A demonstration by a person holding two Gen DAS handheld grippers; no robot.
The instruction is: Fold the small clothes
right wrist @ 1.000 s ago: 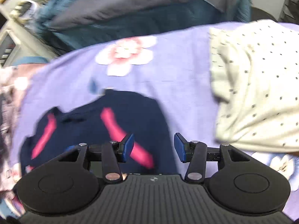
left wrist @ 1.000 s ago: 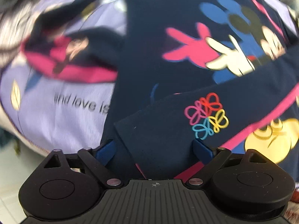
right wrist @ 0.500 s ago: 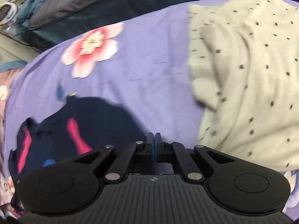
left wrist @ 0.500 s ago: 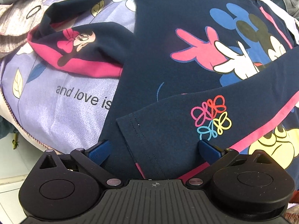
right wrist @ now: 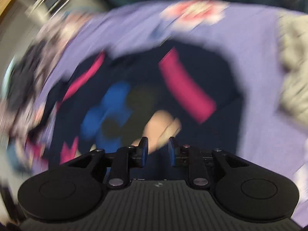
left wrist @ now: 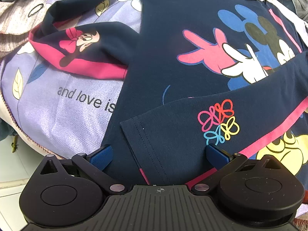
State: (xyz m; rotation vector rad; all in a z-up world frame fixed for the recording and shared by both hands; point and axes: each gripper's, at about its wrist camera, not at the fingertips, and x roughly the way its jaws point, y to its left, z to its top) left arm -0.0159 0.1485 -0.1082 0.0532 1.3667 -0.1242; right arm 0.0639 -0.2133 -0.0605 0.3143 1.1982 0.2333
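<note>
Navy cartoon-print child's shirt (left wrist: 184, 44) flat on lilac floral bedsheet (left wrist: 63, 115). Left gripper (left wrist: 159, 154) spread wide over folded-in sleeve cuff (left wrist: 154, 134). Right gripper (right wrist: 156, 150) opening, nothing pinched; view blurred.

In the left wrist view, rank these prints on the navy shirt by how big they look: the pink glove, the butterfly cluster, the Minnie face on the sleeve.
1. Pink glove, largest.
2. Minnie face and butterfly cluster look about alike; the cluster sits nearer the camera, so I won't rank them.
</note>
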